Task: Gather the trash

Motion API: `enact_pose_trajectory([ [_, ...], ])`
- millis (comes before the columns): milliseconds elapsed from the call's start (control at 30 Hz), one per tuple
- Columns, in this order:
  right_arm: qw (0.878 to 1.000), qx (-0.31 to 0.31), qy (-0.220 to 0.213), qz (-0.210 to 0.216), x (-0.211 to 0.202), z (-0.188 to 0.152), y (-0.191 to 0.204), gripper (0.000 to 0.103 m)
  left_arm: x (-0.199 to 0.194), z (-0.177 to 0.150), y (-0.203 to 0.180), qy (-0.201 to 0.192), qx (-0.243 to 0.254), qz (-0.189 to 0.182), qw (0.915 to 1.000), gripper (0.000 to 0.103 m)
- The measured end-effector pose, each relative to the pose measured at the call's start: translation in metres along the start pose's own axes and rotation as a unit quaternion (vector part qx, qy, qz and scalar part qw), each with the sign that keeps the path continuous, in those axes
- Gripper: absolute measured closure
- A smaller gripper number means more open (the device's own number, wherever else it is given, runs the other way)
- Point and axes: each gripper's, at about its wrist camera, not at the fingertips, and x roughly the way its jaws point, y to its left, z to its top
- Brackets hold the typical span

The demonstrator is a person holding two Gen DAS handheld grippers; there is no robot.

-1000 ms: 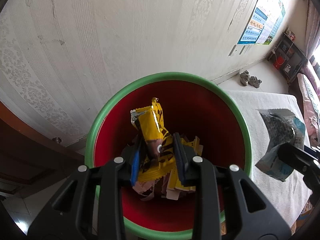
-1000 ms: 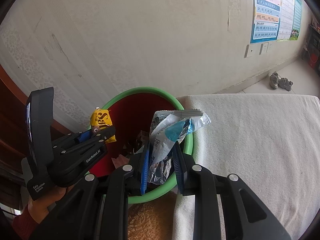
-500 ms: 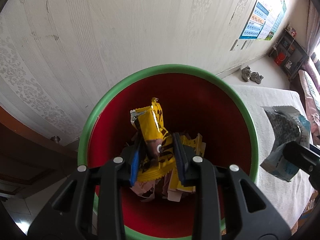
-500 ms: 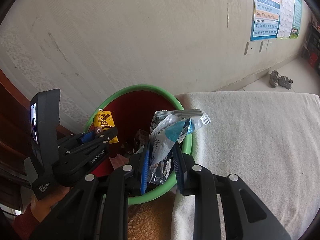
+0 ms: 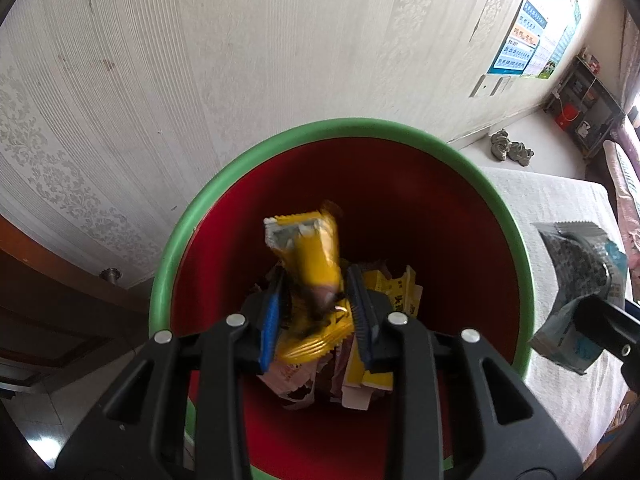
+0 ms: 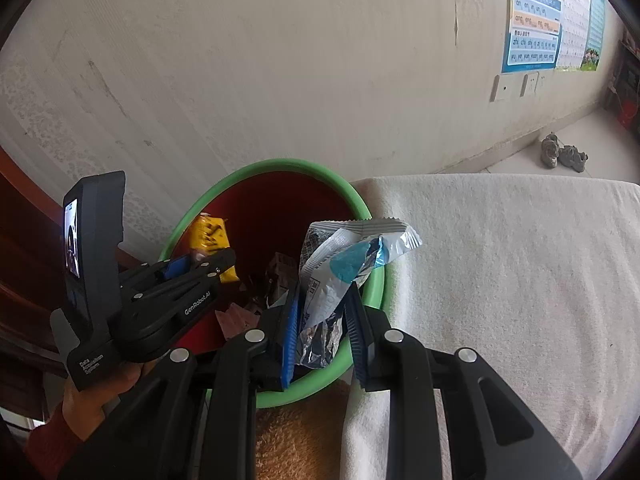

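Left gripper over the bin, jaws just been opening so the yellow wrapper slips loose (blurry), right gripper pinching the blue wrapper near the rim, probably next to drop.

Filled the right half of the right wrist frame: a surface draped in white towelling cloth, bare. Showed a tan fuzzy cloth at bottom centre. Met the green bin rim at its left edge.
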Motion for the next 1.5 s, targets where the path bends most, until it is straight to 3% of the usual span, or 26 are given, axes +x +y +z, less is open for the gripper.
enact_pose_trajectory([
  [200, 1.000, 0.002, 0.000, 0.001, 0.002, 0.001, 0.001, 0.080, 0.001, 0.002, 0.001, -0.004, -0.010, 0.004, 0.9999, 0.047],
  [500, 1.000, -0.005, -0.011, 0.013, -0.001, 0.005, 0.005, 0.080, -0.023, 0.005, 0.011, -0.031, -0.037, 0.011, 0.9988, 0.043],
  [533, 1.000, -0.006, -0.015, 0.019, -0.003, 0.006, 0.007, 0.075, -0.026, 0.005, 0.012, -0.035, -0.040, 0.011, 0.9985, 0.042],
  [567, 1.000, -0.007, -0.020, 0.023, -0.005, 0.007, 0.008, 0.064, -0.031, 0.006, 0.013, -0.039, -0.044, 0.013, 0.9982, 0.042],
  [633, 0.999, -0.010, -0.033, 0.027, -0.012, 0.007, 0.010, 0.054, -0.038, 0.006, 0.015, -0.044, -0.046, 0.016, 0.9978, 0.042],
  [833, 0.999, -0.005, -0.051, 0.018, -0.035, 0.000, -0.005, 0.048, -0.062, 0.008, 0.000, -0.063, -0.029, 0.019, 0.9974, 0.042],
  [933, 0.997, 0.014, -0.070, 0.004, -0.056, -0.010, -0.026, 0.041, -0.076, 0.009, -0.021, -0.078, -0.004, 0.009, 0.9969, 0.042],
  [1000, 0.996, 0.027, -0.080, -0.006, -0.071, -0.018, -0.042, 0.039, -0.087, 0.008, -0.039, -0.091, 0.015, -0.003, 0.9958, 0.035],
  [1067, 0.994, 0.042, -0.101, -0.024, -0.093, -0.031, -0.062, 0.024, -0.102, 0.009, -0.063, -0.111, 0.035, -0.018, 0.9930, 0.030],
  [1267, 0.980, 0.083, -0.159, -0.086, -0.157, -0.064, -0.113, 0.009, -0.150, 0.007, -0.136, -0.167, 0.079, -0.084, 0.9793, 0.012],
  [1367, 0.967, 0.112, -0.199, -0.110, -0.196, -0.082, -0.139, 0.009, -0.176, 0.005, -0.173, -0.197, 0.098, -0.113, 0.9688, 0.006],
  [1500, 0.940, 0.126, -0.276, -0.159, -0.255, -0.106, -0.159, 0.007, -0.207, -0.001, -0.219, -0.209, 0.122, -0.161, 0.9568, 0.006],
])
